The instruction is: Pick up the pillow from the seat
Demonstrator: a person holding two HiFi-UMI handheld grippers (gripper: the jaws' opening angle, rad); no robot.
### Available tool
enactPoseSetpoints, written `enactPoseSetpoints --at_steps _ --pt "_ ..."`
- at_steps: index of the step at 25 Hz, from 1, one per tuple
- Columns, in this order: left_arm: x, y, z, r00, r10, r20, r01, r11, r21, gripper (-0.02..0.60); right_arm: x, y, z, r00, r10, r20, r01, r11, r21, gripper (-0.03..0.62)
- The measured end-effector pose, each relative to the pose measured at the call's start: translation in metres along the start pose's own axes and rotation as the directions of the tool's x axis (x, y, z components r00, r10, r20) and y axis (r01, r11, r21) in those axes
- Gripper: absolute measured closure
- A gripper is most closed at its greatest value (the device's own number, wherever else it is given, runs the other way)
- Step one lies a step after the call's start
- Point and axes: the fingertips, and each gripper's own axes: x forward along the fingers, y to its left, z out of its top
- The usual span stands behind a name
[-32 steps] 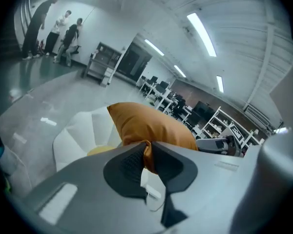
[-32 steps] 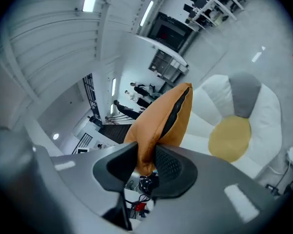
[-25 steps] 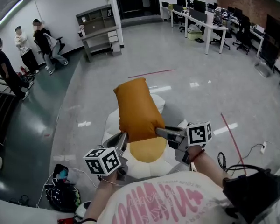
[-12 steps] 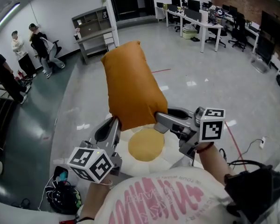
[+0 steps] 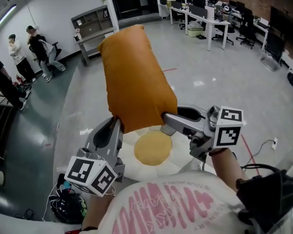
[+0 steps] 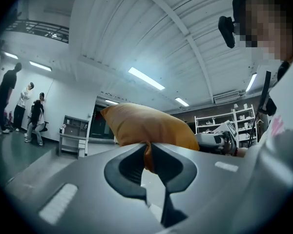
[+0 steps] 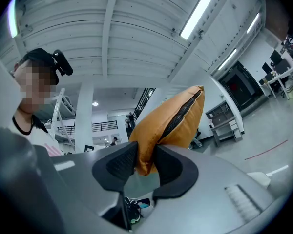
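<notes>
While left hand-held gripper and right hand-held gripper clench pillow | seat beneath

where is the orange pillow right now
In the head view the orange pillow is mid-frame, held up above the white seat, its lower edge pinched by the left gripper and the right gripper.

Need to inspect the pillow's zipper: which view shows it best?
Right gripper view: the zipper runs dark along the pillow edge. Head view and left gripper view show only plain orange fabric.
</notes>
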Motion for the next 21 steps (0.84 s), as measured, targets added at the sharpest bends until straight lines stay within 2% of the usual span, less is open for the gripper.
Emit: enactPoseSetpoints --at_steps 5,21 --pt "0.004 -0.010 0.010 1.000 0.006 -0.004 -0.006 1.000 0.002 0.535 -0.007 0.004 0.012 1.000 -0.002 -0.007 0.002 1.000 -0.014 0.480" --pt "-0.009 -0.002 0.006 1.000 0.024 -0.018 -0.024 1.000 -0.019 0.535 0.003 0.008 0.004 1.000 0.012 -0.019 -0.012 1.000 0.017 0.480"
